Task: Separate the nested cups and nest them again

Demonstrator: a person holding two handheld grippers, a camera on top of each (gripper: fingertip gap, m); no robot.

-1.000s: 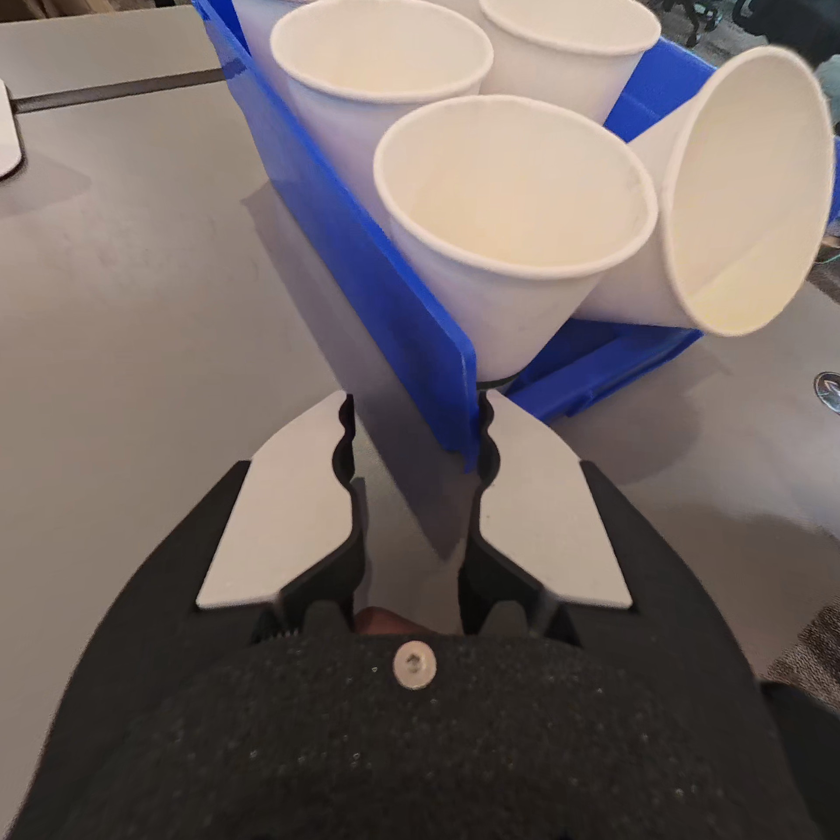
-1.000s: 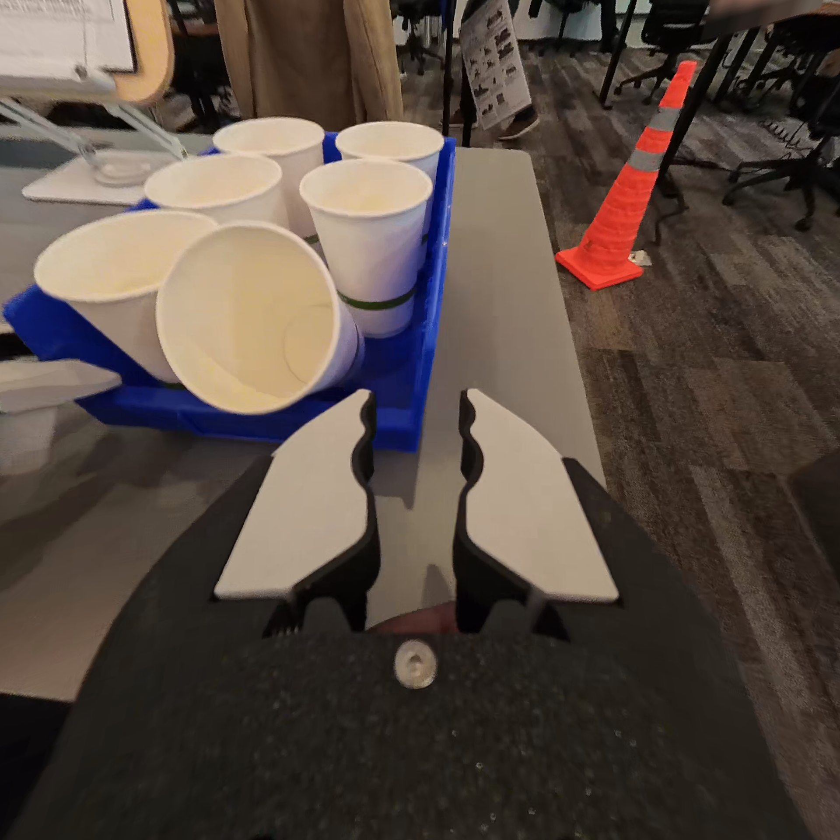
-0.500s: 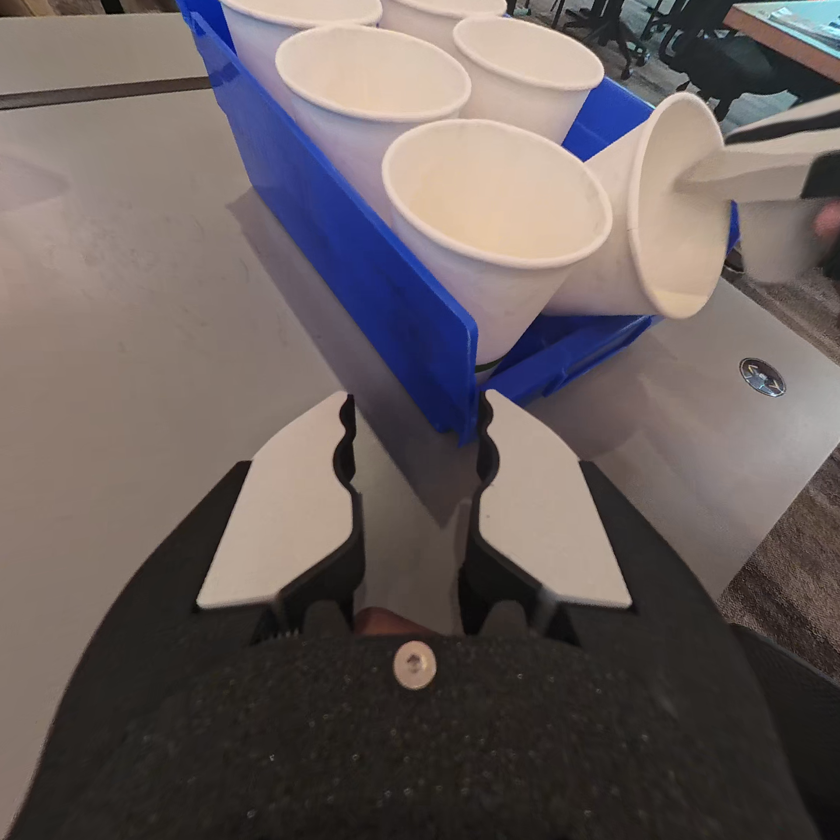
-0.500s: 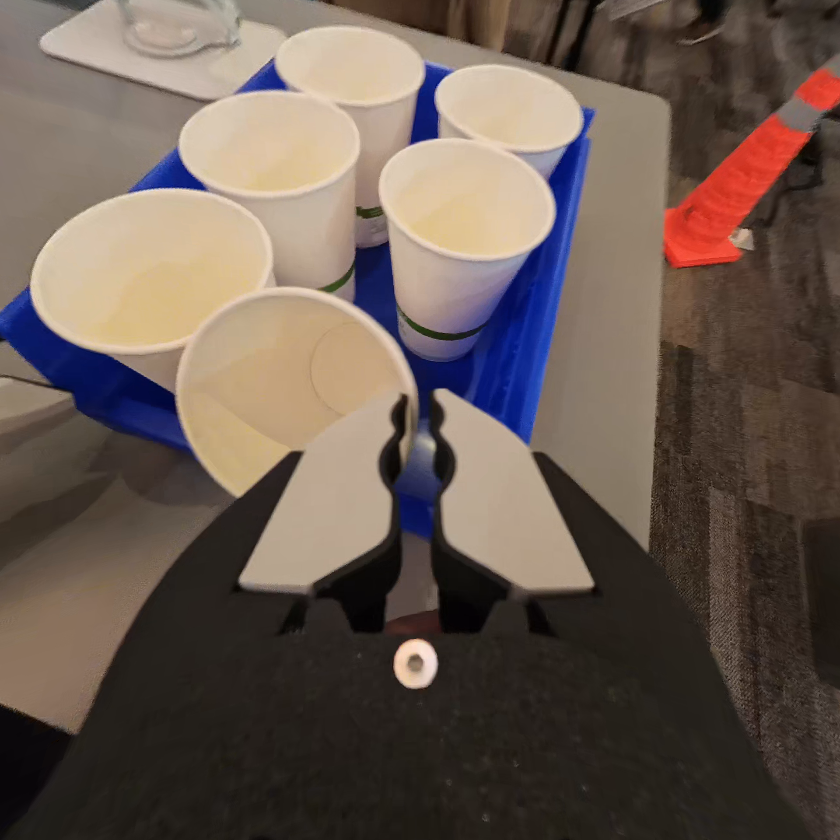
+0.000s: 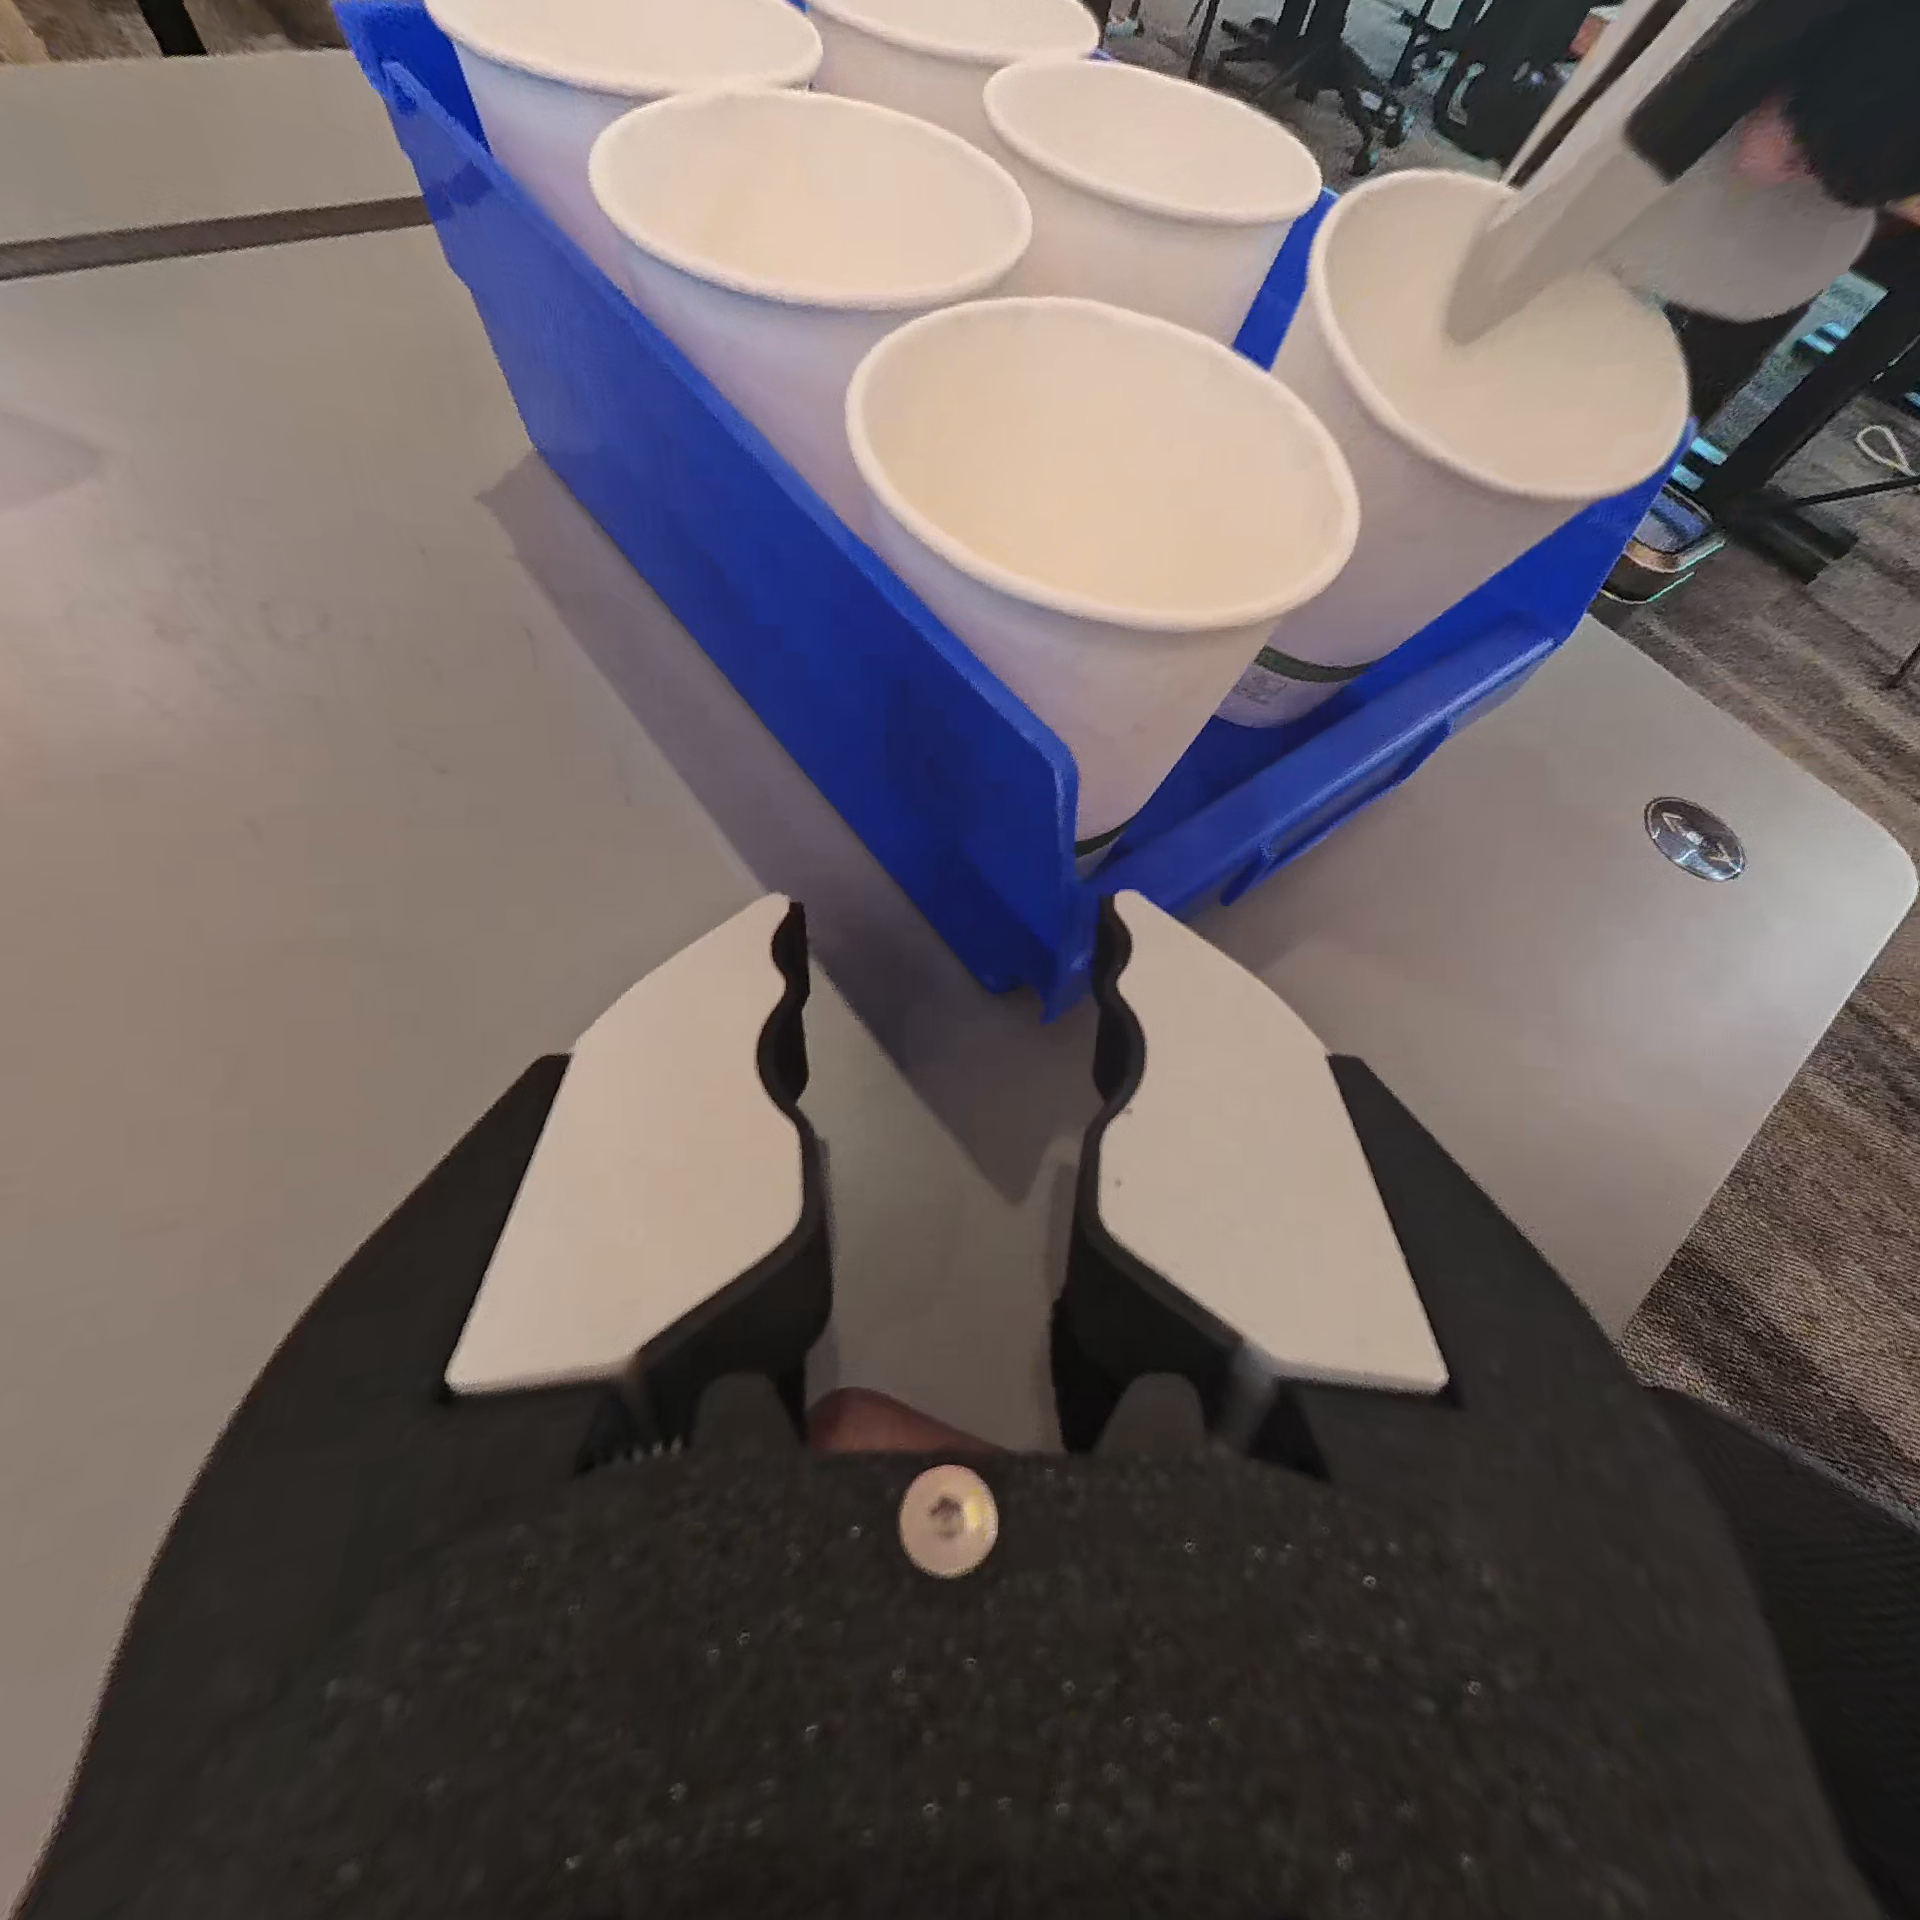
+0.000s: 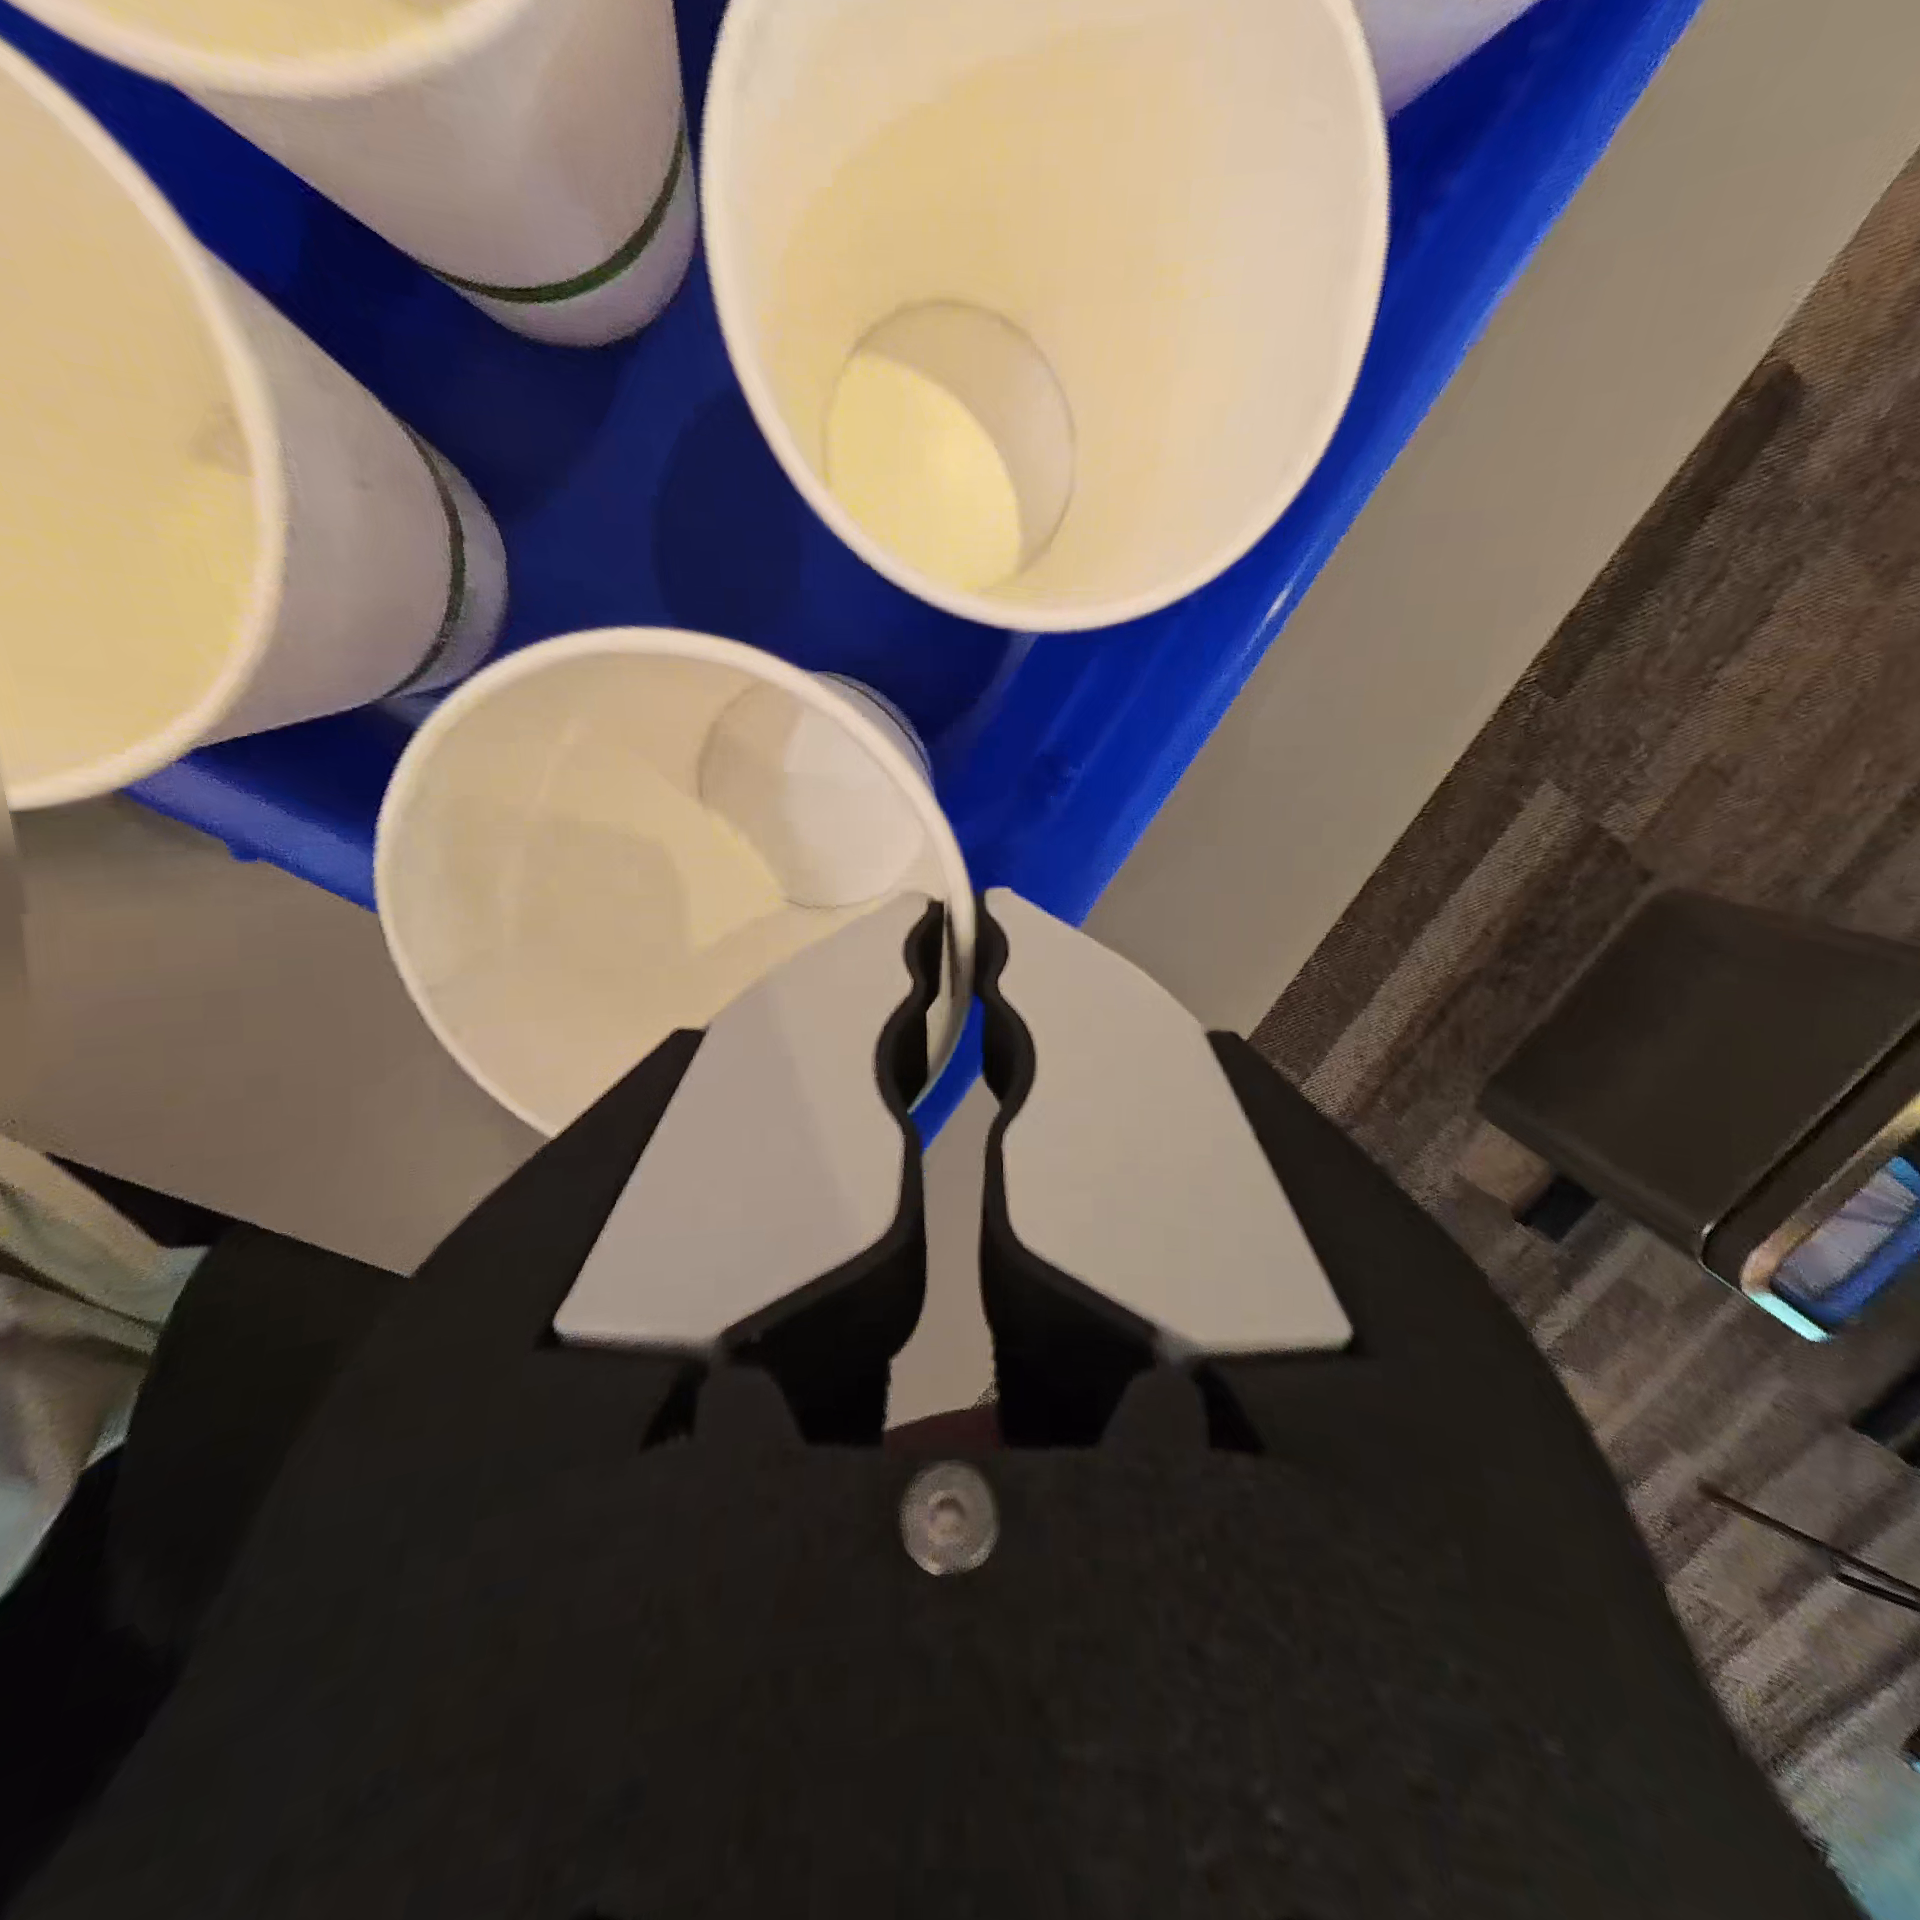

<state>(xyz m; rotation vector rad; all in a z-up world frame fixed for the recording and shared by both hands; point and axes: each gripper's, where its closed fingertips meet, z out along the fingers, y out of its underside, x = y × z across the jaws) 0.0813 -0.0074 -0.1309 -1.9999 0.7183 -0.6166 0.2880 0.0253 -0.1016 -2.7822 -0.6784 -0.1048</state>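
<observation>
Six white paper cups stand in a blue bin [image 5: 790, 665] on our grey table [image 5: 239, 727]; in the left wrist view we count two rows of them, the nearest cup [image 5: 1101, 499] tight in the bin's near corner; our left gripper [image 5: 948, 935] hangs just in front of that corner, its fingers spread with nothing between them, the right fingertip just beside the bin's edge; our right gripper [image 6: 958, 951] is pinched on the rim of the corner cup [image 6: 623, 862], one finger inside the cup and one outside, the paper wall caught between the wavy pads; that cup sits at the bin's front right corner, its base down inside the bin, and from the left wrist view it [image 5: 1496, 416] looks close to upright with the gripper's finger reaching into its mouth from above; beside it another cup [image 6: 1039, 312] stands upright, and green bands ring the lower parts of two more; beyond the table edge lies grey carpet [image 6: 1662, 727].
</observation>
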